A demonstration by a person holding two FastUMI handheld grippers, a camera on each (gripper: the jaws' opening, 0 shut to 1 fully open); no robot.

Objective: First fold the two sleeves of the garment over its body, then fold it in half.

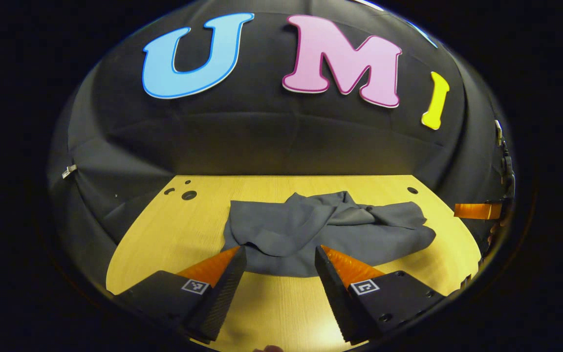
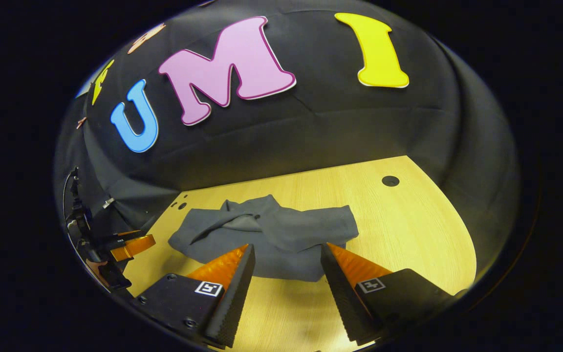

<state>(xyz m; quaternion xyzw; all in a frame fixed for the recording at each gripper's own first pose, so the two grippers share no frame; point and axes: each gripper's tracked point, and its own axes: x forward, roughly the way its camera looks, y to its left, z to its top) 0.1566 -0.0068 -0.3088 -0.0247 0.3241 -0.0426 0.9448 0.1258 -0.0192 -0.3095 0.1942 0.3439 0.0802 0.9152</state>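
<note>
Both grippers, left gripper [image 1: 280, 254] and right gripper [image 2: 285, 252], hover with jaws released just short of the garment [image 1: 325, 230], one grey heap mid-worktop [image 1: 174, 234]. Its sleeves look already crossed over the body, so I'd pinch both near corners evenly and fold away. Count: one garment, two grippers.

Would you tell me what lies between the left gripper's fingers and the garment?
Bare wooden table in the left gripper view; the garment begins at the fingertips.

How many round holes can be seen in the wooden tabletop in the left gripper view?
4. Three cluster at the far left corner: a large hole, a smaller one, a tiny one. One sits at the far right. The grey garment may hide more.
</note>
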